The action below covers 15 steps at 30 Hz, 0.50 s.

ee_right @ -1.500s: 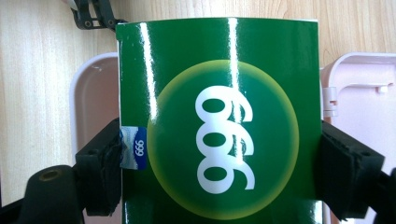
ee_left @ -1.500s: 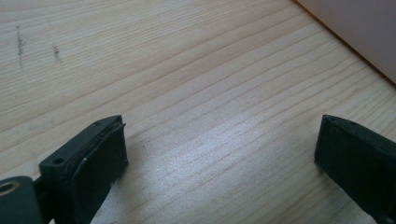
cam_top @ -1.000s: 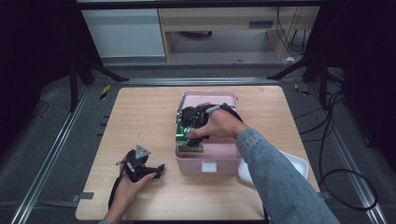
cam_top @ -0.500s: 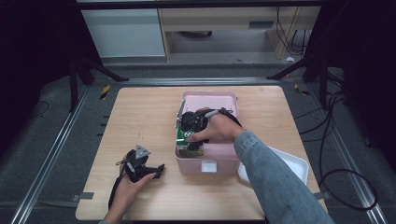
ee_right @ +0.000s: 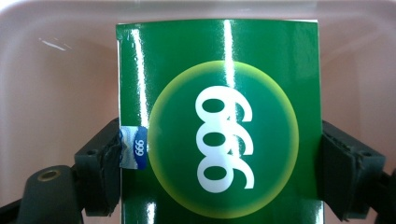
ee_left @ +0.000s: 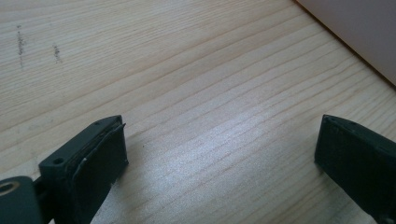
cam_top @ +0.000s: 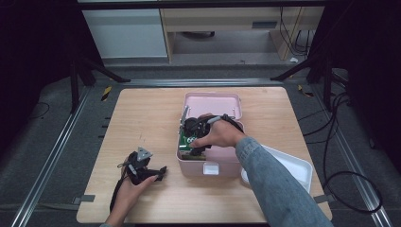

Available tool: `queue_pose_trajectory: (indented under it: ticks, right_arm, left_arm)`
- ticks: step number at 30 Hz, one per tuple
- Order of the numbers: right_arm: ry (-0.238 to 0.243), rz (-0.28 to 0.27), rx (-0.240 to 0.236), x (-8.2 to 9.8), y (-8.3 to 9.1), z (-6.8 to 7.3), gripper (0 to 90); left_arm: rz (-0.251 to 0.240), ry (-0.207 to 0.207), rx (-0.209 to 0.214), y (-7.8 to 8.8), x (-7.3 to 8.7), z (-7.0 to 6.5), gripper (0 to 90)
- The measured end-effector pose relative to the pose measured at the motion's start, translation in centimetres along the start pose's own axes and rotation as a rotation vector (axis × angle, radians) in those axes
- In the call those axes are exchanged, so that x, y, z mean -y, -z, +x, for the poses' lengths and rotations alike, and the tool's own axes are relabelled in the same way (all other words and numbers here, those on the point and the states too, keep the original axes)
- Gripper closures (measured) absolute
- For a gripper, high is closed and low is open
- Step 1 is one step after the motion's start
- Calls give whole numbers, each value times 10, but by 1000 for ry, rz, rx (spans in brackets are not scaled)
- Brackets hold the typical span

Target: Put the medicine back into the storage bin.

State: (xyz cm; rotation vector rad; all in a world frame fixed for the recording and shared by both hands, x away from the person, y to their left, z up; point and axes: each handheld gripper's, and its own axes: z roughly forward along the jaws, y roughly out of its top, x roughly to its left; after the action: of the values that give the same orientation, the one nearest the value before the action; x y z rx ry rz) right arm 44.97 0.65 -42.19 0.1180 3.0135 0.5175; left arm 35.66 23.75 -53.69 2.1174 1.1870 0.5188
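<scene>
Bare table (ee_left: 196, 93) lies between the left gripper (ee_left: 219, 154)'s spread jaws; the pink box (ee_left: 359, 32) walls off beyond its right finger. The green carton (ee_right: 219, 126) fills the right gripper (ee_right: 219, 163)'s gap, box walls close around.

The desk (cam_top: 142, 118) is pale wood with fine straight grain and a few faint dark smudges. The open box (cam_top: 213, 106) on it is pastel pink, with a white latch at its front. The carton (ee_right: 219, 121) inside is glossy dark green, carrying a lighter green disc ringed in yellow-green glow, white "999" numerals, and a small blue-and-white tab at one edge. The tray (cam_top: 293, 165) is white. Both grippers, left (ee_left: 219, 154) and right (ee_right: 219, 172), are matte black. The person's sleeve (cam_top: 279, 189) is grey-blue denim.
</scene>
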Motion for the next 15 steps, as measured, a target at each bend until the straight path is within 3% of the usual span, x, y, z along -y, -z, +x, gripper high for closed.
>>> queue_pose_trajectory:
  ticks: [15]
  right_arm:
    - [-22, -2, -17, 10, -28, 2, 165]
  left_arm:
    - [-2, 1, -2, 0, 0, 0, 16]
